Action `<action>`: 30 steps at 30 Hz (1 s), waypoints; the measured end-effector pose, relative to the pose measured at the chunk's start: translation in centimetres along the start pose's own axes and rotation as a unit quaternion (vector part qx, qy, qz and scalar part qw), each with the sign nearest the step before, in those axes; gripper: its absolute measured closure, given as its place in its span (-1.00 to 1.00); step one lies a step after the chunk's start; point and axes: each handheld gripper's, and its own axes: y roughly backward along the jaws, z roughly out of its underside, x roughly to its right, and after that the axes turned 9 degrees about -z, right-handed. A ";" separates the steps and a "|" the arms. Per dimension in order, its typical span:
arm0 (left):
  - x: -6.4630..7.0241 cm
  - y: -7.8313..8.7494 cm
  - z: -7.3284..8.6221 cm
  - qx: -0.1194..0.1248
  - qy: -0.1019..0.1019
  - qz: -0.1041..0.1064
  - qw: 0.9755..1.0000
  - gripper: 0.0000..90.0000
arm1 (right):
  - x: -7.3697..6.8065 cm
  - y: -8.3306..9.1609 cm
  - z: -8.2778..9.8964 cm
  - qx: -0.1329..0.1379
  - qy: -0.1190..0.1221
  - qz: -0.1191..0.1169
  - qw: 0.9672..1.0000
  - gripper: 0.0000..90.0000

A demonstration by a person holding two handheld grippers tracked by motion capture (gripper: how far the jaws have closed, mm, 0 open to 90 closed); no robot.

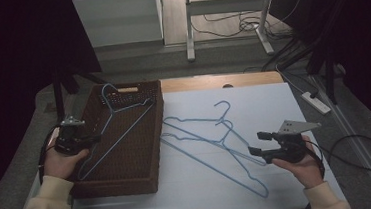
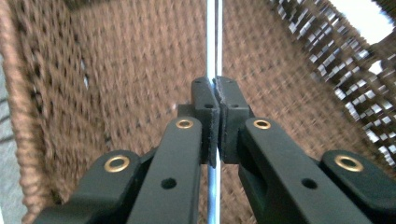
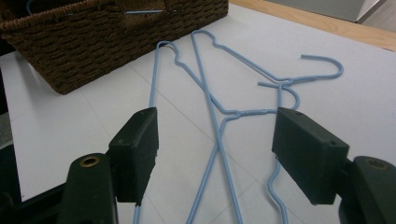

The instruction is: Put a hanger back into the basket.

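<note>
- A rectangular brown woven basket [image 1: 127, 159] with a coarse braided weave sits at the bench's [image 1: 273, 102] left edge, on its smooth white top.
- A thin blue wire hanger [image 1: 120, 124] lies slanted inside the basket, hook toward the far wall.
- The left gripper [image 1: 93, 140] reaches over the basket's left rim; its black fingers [image 2: 205, 116] are pressed together, pinching the hanger's wire, which is blurred in the left gripper view.
- Two more blue wire hangers [image 1: 211, 142] lie overlapped mid-bench, right of the basket; where they cross is hard to untangle.
- The right gripper [image 1: 257, 143] hovers at their right end near the front edge, fingers [image 3: 137, 149] spread and empty.
</note>
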 end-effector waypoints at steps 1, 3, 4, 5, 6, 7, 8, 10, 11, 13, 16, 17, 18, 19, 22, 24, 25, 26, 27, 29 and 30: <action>0.0 -0.2 0.1 -0.006 0.000 -0.005 1.000 0.94 | 0.0 0.0 0.0 0.000 0.000 0.000 1.000 -0.28; 0.0 -0.6 0.2 -0.018 0.002 -0.011 1.000 0.94 | 0.0 0.0 0.0 -0.001 0.000 0.000 1.000 -0.28; 0.0 -0.6 0.2 -0.018 0.002 -0.011 1.000 0.94 | 0.0 0.0 0.0 -0.001 0.000 0.000 1.000 -0.28; -0.1 -0.8 0.2 -0.025 0.003 -0.014 1.000 0.94 | 0.0 0.0 0.0 -0.001 0.000 0.000 1.000 -0.29; -0.1 -0.9 0.3 -0.028 0.004 -0.015 0.999 0.94 | 0.1 -0.1 0.0 -0.001 0.000 0.000 1.000 -0.29; -0.1 -1.1 0.3 -0.033 0.005 -0.020 0.999 0.93 | 0.1 0.0 0.1 -0.001 0.000 0.000 1.000 -0.29; -0.1 -1.2 0.3 -0.037 0.007 -0.023 0.999 0.93 | 0.1 0.0 0.1 -0.001 0.000 0.001 1.000 -0.29; -0.2 -1.3 0.3 -0.041 0.009 -0.028 0.999 0.93 | 0.1 0.0 0.1 0.000 -0.002 0.000 1.000 -0.29; -0.3 -1.5 0.4 -0.047 0.012 -0.033 0.998 0.92 | 0.1 0.0 0.1 0.000 -0.002 0.000 1.000 -0.29; -0.3 -1.6 0.4 -0.051 0.016 -0.037 0.998 0.78 | 0.1 0.1 0.1 0.000 -0.002 0.000 1.000 -0.29; -0.3 -1.4 0.2 -0.039 0.018 -0.050 0.998 0.52 | 0.1 0.1 0.2 0.002 -0.003 0.000 1.000 -0.29; -0.3 -1.4 0.2 -0.039 0.018 -0.050 0.998 0.38 | 0.1 0.1 0.2 0.002 -0.003 0.001 1.000 -0.29; -0.2 -1.0 0.2 -0.024 0.021 -0.057 0.998 0.26 | 0.1 0.1 0.2 0.002 -0.004 0.000 1.000 -0.29; -0.1 -0.7 0.2 -0.013 0.019 -0.057 0.998 0.21 | 0.1 0.1 0.2 0.002 -0.003 0.000 1.000 -0.29; 0.3 0.4 0.0 0.015 0.010 -0.056 0.998 -0.01 | 0.1 0.1 0.2 0.002 -0.004 0.001 1.000 -0.29; 0.5 0.9 0.0 0.034 0.006 -0.045 0.998 -0.05 | 0.1 0.1 0.2 0.002 -0.004 0.001 1.000 -0.29; 1.0 1.6 -0.1 0.055 0.002 -0.030 0.998 -0.13 | 0.1 0.1 0.2 0.000 -0.004 0.001 1.000 -0.29; 1.0 1.6 -0.1 0.055 0.002 -0.030 0.998 -0.17 | 0.1 0.1 0.2 0.000 -0.004 0.001 1.000 -0.29; 1.5 2.3 -0.2 0.077 -0.003 -0.018 0.997 -0.19 | 0.1 0.0 0.2 -0.002 -0.004 0.001 1.000 -0.30; 2.0 2.9 -0.2 0.093 -0.002 -0.007 0.996 -0.19 | 0.1 -0.1 0.2 -0.003 -0.003 0.001 1.000 -0.30; 2.2 3.1 -0.1 0.099 -0.003 0.000 0.995 -0.19 | 0.1 -0.1 0.2 -0.003 -0.003 0.001 1.000 -0.30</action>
